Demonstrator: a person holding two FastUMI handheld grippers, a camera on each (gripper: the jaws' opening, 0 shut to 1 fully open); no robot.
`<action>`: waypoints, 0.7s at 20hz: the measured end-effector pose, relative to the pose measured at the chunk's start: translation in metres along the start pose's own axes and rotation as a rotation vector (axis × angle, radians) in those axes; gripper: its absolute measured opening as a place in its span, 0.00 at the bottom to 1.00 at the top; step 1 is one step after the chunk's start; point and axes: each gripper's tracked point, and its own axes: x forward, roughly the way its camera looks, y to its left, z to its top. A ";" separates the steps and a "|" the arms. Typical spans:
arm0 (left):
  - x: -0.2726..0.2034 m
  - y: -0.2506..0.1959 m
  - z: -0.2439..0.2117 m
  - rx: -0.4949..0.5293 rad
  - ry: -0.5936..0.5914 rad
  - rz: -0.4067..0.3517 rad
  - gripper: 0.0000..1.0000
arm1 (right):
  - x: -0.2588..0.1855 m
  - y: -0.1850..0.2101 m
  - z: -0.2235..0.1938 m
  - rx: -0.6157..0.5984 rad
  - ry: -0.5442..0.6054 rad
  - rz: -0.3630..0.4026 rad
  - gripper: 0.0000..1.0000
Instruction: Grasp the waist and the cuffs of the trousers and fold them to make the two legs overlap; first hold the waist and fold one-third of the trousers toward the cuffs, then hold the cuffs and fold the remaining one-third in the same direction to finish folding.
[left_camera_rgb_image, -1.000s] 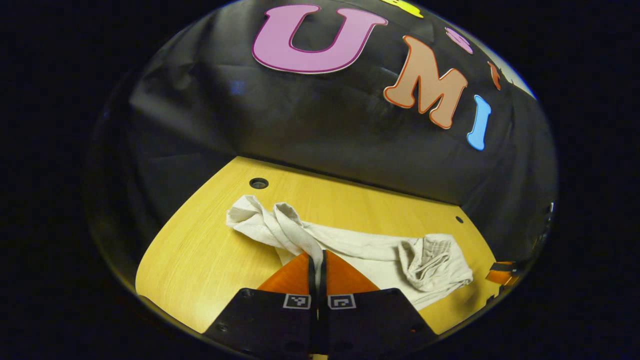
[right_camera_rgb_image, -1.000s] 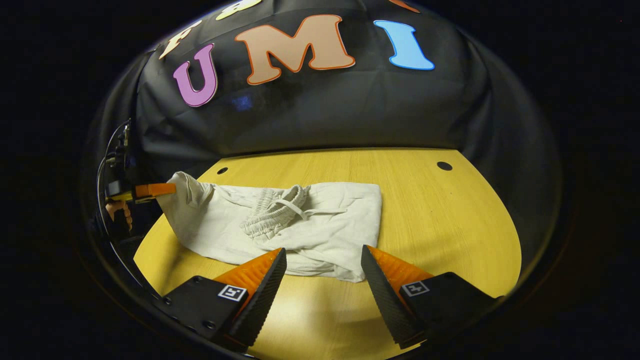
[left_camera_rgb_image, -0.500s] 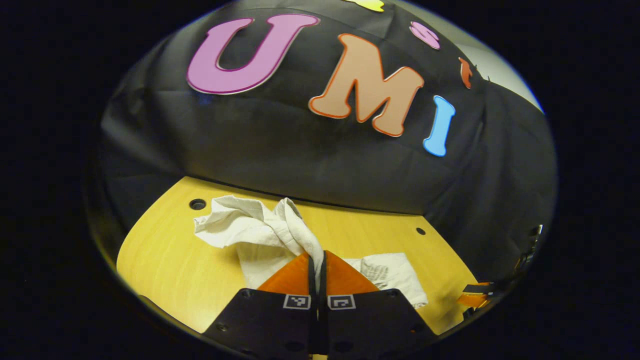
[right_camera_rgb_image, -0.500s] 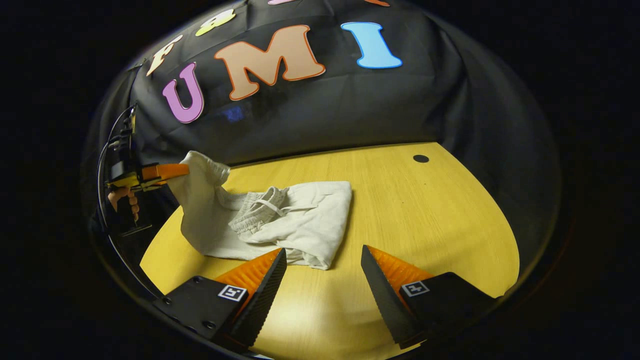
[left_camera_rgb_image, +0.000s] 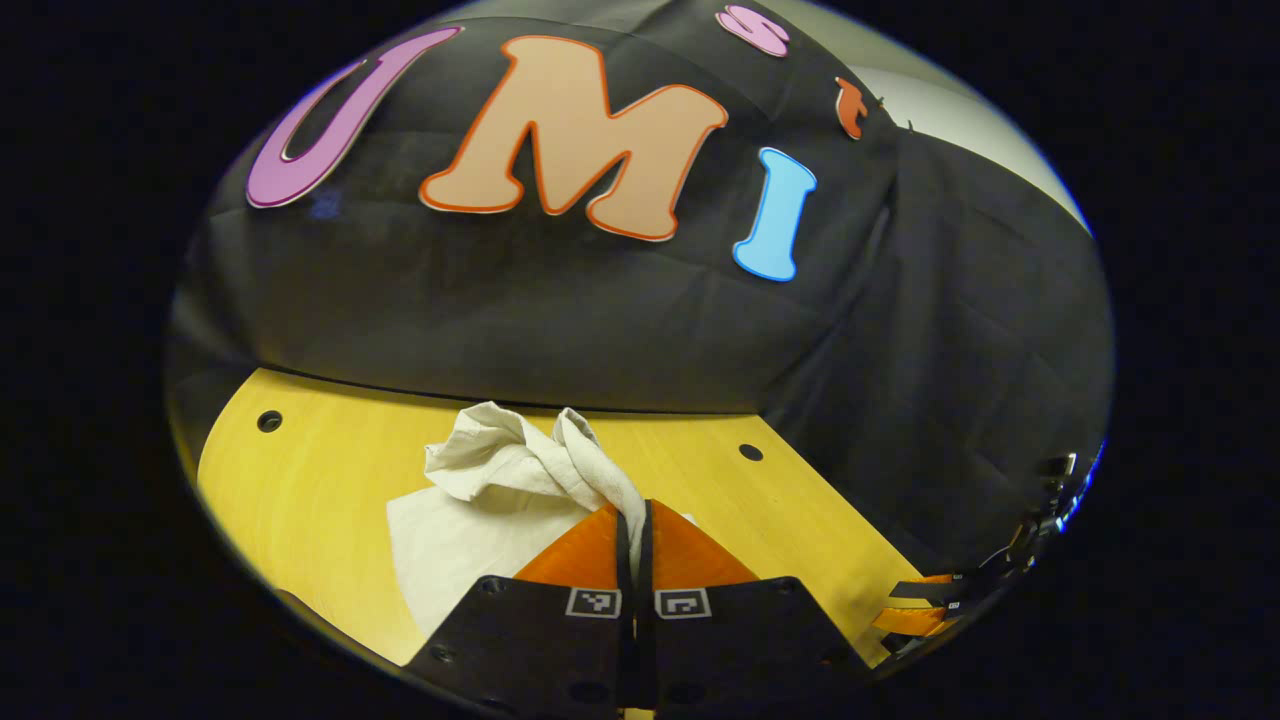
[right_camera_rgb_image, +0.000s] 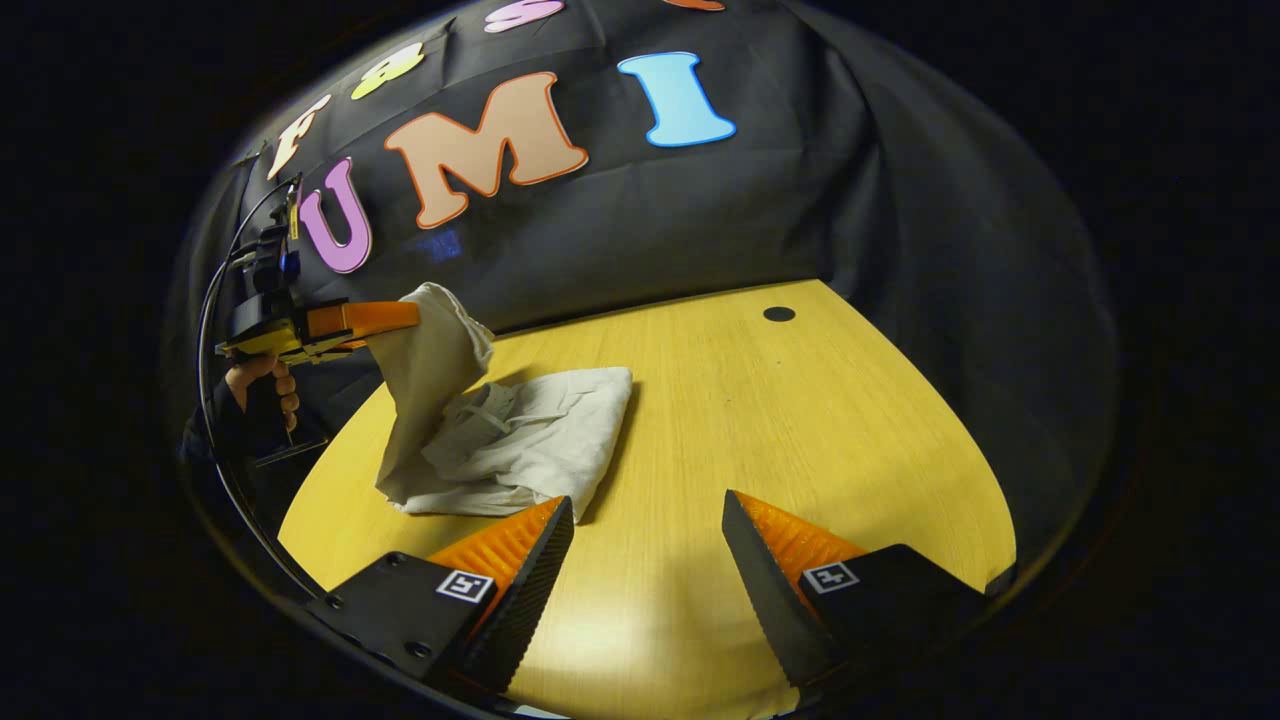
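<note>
Cream trousers (right_camera_rgb_image: 520, 445) lie partly folded on the yellow wooden table (right_camera_rgb_image: 760, 420), waistband with drawstring on top. My left gripper (left_camera_rgb_image: 634, 512) is shut on the cuffs (left_camera_rgb_image: 520, 458), which bunch up just past its tips. In the right gripper view that same left gripper (right_camera_rgb_image: 405, 317) holds the cuff end lifted above the table, the cloth hanging down to the pile; a hand (right_camera_rgb_image: 262, 385) grips its handle. My right gripper (right_camera_rgb_image: 645, 510) is open over bare table, to the right of the trousers, with nothing between its fingers. In the left gripper view the right gripper (left_camera_rgb_image: 915, 605) sits at the lower right edge.
Black cloth walls close the booth behind and to the right of the table. Small round holes (right_camera_rgb_image: 778, 314) (left_camera_rgb_image: 268, 421) (left_camera_rgb_image: 750, 452) mark the tabletop near its far edge. Bare tabletop stretches right of the trousers.
The left gripper has risen and swung over toward the waist, carrying the cuffs higher above the pile. The right gripper has drawn off to the right, away from the trousers.
</note>
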 end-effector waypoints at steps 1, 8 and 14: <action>0.008 -0.011 -0.003 0.013 0.009 -0.013 0.00 | -0.002 -0.007 0.000 0.006 -0.001 -0.007 0.97; 0.050 -0.047 -0.080 0.116 0.171 -0.032 0.00 | -0.009 -0.026 -0.005 0.020 0.008 -0.016 0.96; 0.041 -0.049 -0.141 0.176 0.273 -0.023 0.02 | -0.006 -0.020 0.004 0.005 0.003 0.030 0.96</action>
